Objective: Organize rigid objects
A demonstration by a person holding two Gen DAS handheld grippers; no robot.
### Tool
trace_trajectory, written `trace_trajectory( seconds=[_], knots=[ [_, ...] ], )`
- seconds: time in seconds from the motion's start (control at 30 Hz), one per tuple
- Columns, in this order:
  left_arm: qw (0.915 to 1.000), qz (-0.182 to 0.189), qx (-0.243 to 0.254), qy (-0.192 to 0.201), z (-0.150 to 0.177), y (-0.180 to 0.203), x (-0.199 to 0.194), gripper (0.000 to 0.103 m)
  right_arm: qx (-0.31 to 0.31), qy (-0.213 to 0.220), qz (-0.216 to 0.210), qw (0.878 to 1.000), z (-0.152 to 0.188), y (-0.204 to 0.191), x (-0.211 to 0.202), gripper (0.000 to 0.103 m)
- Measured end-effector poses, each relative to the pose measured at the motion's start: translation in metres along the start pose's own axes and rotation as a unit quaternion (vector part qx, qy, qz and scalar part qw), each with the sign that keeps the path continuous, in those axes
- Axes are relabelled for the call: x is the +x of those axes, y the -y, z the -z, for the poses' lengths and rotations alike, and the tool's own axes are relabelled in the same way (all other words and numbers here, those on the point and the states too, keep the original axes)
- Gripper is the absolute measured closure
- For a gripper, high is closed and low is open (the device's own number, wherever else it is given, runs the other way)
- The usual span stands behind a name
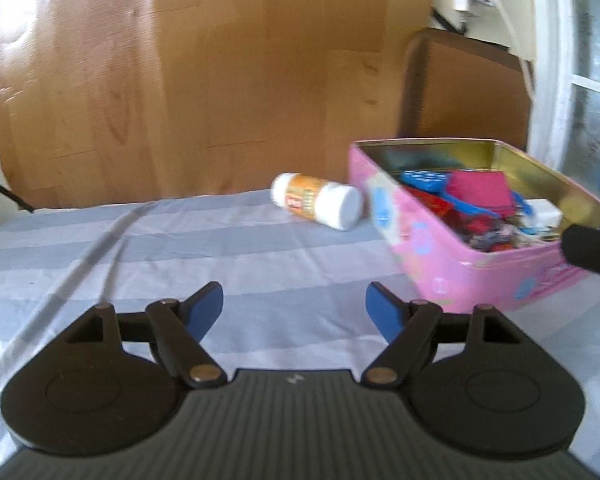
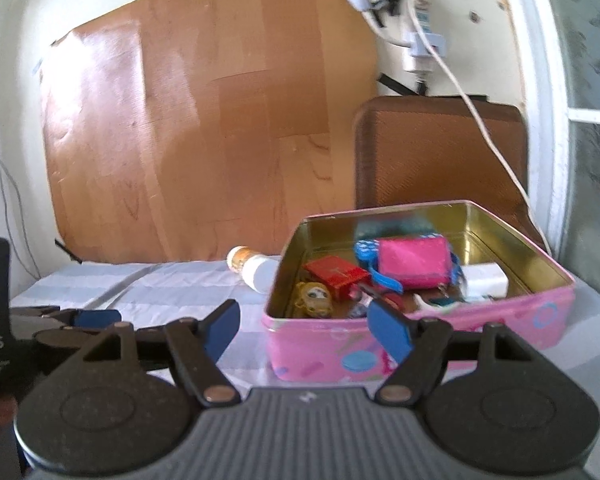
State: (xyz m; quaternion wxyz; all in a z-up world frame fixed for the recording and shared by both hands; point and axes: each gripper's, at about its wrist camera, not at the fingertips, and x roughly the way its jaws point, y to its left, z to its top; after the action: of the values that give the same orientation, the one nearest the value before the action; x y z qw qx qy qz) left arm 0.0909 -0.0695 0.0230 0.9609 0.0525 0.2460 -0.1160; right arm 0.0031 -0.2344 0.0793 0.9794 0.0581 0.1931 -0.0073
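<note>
Ahead, a striped grey-and-white cloth covering the tabletop, creased along a diagonal fold toward the left. Lying on its side on that cloth, a white bottle with an orange label, flat white end turned toward the camera, just beside the near-left corner of a pink tin box; whether touching or barely apart, hard to tell. Same bottle partly hidden behind the box's left wall in the right wrist view.

Open at the top, gold inside, and holding a jumble: a pink pouch lying over a blue spotted piece, a red packet toward the left, a small doll face in the near-left corner, a white block toward the right. Smaller bits at the near edge too blurred to name.

Left hand-held gripper spread wide above bare cloth, blue pads apart, nothing between them, well short of bottle and box. Right hand-held gripper likewise spread and empty, its right finger overlapping the box's near wall in view, contact not clear.

Behind the tabletop, a wood-patterned sheet on the wall, a brown chair back past the box, and a white cable hanging down from a plug.
</note>
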Motion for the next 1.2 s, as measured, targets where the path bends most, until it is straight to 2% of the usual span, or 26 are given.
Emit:
trace_trajectory(
  seconds=[0.13,0.27,0.33,0.4,0.5,0.6,0.67,0.73,0.9,1.0,1.07,1.2],
  knots=[
    [0.9996,-0.025,-0.013,-0.006,0.004,-0.020,0.011,0.023,-0.038,-0.007,-0.022,0.999,-0.009,-0.019,0.010,0.033],
    [0.9979,-0.039,-0.051,-0.014,0.011,-0.046,0.020,0.023,-0.087,-0.028,-0.057,0.994,-0.024,-0.040,0.028,0.053],
    [0.9965,-0.048,-0.067,-0.017,0.013,-0.056,0.025,0.023,-0.120,-0.040,-0.070,0.989,-0.034,-0.052,0.044,0.057],
    [0.9948,-0.056,-0.082,-0.022,0.016,-0.063,0.031,0.023,-0.157,-0.058,-0.078,0.983,-0.045,-0.065,0.067,0.060],
    [0.9921,-0.050,-0.109,-0.037,0.016,-0.073,0.038,0.023,-0.195,-0.113,-0.088,0.970,-0.067,-0.086,0.121,0.060],
    [0.9909,-0.050,-0.118,-0.042,0.015,-0.077,0.040,0.023,-0.248,-0.164,-0.075,0.952,-0.083,-0.112,0.181,0.056],
    [0.9899,-0.049,-0.125,-0.045,0.015,-0.080,0.041,0.023,-0.297,-0.182,-0.042,0.937,-0.084,-0.126,0.219,0.048],
    [0.9885,-0.049,-0.134,-0.049,0.015,-0.083,0.042,0.023,-0.312,-0.213,-0.021,0.926,-0.081,-0.129,0.255,0.048],
    [0.9841,-0.060,-0.158,-0.054,0.012,-0.094,0.049,0.023,-0.336,-0.271,0.029,0.902,-0.064,-0.128,0.311,0.045],
    [0.9815,-0.063,-0.174,-0.050,0.011,-0.101,0.049,0.023,-0.345,-0.293,0.044,0.891,-0.057,-0.128,0.327,0.049],
    [0.9794,-0.066,-0.185,-0.046,0.011,-0.105,0.048,0.023,-0.364,-0.284,0.038,0.886,-0.052,-0.130,0.320,0.050],
    [0.9760,-0.055,-0.208,-0.035,0.012,-0.114,0.045,0.023,-0.375,-0.269,-0.035,0.886,-0.043,-0.138,0.270,0.050]
  ],
)
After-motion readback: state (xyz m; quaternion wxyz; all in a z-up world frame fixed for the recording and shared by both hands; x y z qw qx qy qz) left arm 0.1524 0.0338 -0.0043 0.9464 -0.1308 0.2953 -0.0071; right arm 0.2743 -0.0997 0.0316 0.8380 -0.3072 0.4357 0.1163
